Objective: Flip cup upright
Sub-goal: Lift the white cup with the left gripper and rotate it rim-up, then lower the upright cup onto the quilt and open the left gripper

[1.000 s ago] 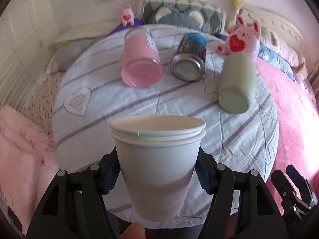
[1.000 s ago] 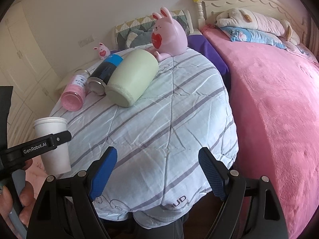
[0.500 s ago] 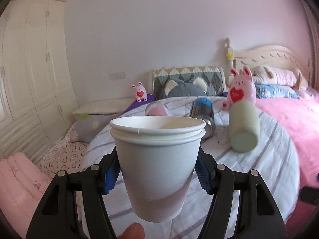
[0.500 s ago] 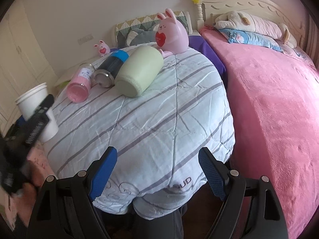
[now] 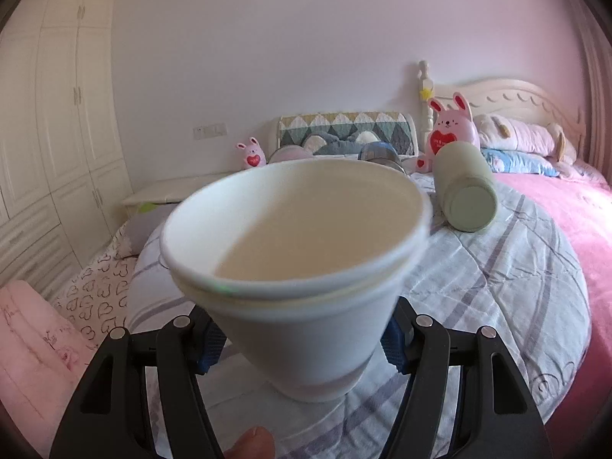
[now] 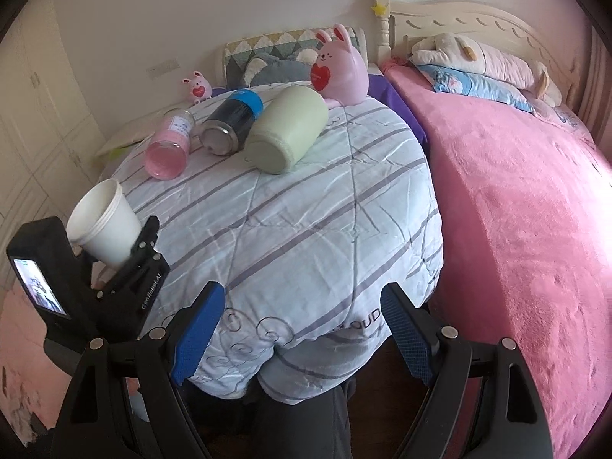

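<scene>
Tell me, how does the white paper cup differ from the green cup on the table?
The white paper cup is gripped off the table by the left gripper, tilted, mouth up; the green cup lies on its side on the striped cloth. The white one tapers; the green one looks wider and straighter.

On the tabletop [image 6: 306, 222], three containers lie on their sides in a row at the far edge: a bottle [image 6: 168, 149] on the left, a can [image 6: 231, 122] in the middle, a flask [image 6: 287, 130] on the right. A rabbit toy [image 6: 340, 69] sits just behind the flask. The bed [image 6: 516, 199] runs along the tabletop's right side. A paper cup [image 6: 103, 222], tilted, sits between the left tongs [image 6: 126, 252] at the tabletop's near left edge.
</scene>
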A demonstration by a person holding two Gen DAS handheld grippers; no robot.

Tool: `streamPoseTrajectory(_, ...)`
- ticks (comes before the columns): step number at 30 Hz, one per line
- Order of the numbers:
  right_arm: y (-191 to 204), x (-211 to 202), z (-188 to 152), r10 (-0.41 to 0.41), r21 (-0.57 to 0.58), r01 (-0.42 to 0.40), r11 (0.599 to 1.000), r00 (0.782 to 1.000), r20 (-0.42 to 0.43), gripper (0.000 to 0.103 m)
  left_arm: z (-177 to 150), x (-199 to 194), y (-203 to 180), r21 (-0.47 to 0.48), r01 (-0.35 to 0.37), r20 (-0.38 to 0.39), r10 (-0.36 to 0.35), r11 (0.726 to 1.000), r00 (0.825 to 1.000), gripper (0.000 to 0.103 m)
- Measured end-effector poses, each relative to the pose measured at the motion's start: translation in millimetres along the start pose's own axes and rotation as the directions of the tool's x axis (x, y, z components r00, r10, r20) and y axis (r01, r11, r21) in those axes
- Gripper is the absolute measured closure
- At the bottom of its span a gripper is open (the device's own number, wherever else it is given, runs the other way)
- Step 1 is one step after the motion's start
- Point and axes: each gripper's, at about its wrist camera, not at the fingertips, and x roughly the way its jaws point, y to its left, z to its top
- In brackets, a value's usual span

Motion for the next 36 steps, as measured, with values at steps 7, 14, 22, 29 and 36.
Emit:
streamPoseTrajectory(7, 13.8, -13.4, -3.1, -0.001, -0.016, 0.001, 1.0, 1.0, 0.023, 0.018, 8.9, -14.6, -0.2, 0.029, 0.016, 0.035, -0.017, 0.999, 0.999, 0.008)
streamPoseTrajectory(14, 19.6, -30.1, -6.7, 0.002, -0.021, 0.0, 1.0, 0.999, 0.053, 0.018, 14.8, -29.8, -2.3, 0.068, 0.063, 0.011, -0.064, 0.996, 0.998, 0.0)
streamPoseTrajectory(22, 30.6, -62.0, -4.1, 0.039, -0.03, -0.034, 0.999, 0.986, 0.16, 0.018, 37.1, -66.0, 25.3, 0.011, 0.097, -0.093, -0.095, 0.995, 0.991, 0.0)
streamPoseTrajectory(29, 50.0, -100.1, -4.7, 0.058, -0.064, -0.04, 0.997, 0.951, 0.305, 0.018, 70.4, -125.3, 62.0, -0.008, 0.025, -0.173, -0.026, 1.0, 0.985, 0.0)
streamPoseTrajectory(36, 63.0, -107.9, -15.1, 0.084, -0.101, -0.055, 0.993, 0.945, 0.315, 0.018, 77.3, -174.3, 91.4, -0.02, -0.024, -0.241, 0.019, 1.0, 0.97, 0.0)
